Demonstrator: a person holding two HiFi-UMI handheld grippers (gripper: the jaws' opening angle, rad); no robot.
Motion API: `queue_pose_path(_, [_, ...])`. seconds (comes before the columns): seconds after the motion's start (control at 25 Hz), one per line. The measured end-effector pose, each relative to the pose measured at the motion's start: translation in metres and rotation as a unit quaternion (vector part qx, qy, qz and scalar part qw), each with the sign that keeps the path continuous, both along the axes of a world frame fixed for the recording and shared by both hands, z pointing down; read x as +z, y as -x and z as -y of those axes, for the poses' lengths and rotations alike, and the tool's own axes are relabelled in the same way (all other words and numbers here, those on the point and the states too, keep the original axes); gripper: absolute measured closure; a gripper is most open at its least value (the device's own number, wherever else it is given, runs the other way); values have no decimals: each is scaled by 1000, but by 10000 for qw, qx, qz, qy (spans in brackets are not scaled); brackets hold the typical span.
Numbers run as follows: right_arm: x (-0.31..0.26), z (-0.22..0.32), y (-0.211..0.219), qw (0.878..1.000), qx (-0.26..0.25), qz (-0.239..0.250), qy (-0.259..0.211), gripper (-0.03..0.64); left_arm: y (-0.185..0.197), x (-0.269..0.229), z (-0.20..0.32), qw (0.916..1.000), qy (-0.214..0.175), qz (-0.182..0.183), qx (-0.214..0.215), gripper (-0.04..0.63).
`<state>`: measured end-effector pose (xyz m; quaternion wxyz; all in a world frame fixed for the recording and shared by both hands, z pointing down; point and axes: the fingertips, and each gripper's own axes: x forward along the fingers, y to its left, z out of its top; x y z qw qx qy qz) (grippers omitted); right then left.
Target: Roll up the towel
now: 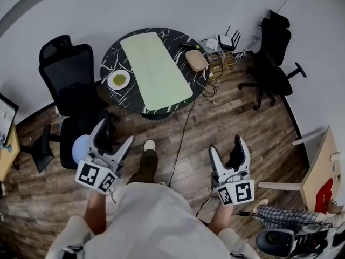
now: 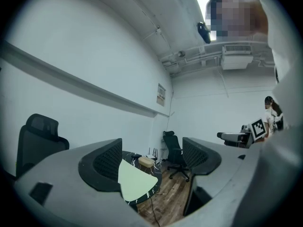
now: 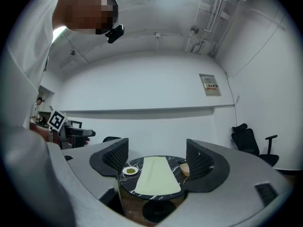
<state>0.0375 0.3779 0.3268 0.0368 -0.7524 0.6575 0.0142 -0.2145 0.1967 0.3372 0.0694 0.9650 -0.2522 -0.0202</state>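
Brown wood-plank flooring (image 1: 215,117) spreads out below us, with plain white walls beyond. We stand well back from a round black table with white marble veining (image 1: 111,61). The long pale green towel (image 1: 155,72) lies on it, spread flat and unrolled. It runs across the whole top, and its near end reaches the table's edge.

Just beside the towel, on the left as we look down, sits a small white plate (image 1: 118,80) with something greenish on it. On the towel's other side, a little apart from it, rests a tan rounded box (image 1: 196,60). One black office chair (image 1: 70,74) stands close to the table on the left. Another black office chair (image 1: 272,55) stands farther off on the right, near the wall.

We hold the left gripper (image 1: 114,134) and the right gripper (image 1: 228,147) low in front of us over the floor, well apart from the table and from each other. Both have their jaws spread wide with nothing between them. In each gripper view we see only the distant table and towel through the gap.
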Motion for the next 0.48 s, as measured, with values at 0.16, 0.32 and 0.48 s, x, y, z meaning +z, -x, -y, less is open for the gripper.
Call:
queue_pose_path(0.16, [4,43,-24,9999,24,-5,107,278,-36,5,43,9999,30,53,159,227])
queue_pose_path(0.32, [12,100,-43,9995,-16,11,299,278,-62,18,97,9994,167,163,238,227])
queue_pose_path(0.48, [16,169,-61,9988,-118,10,481,278,-80,28,158,9990,338,203,212,227])
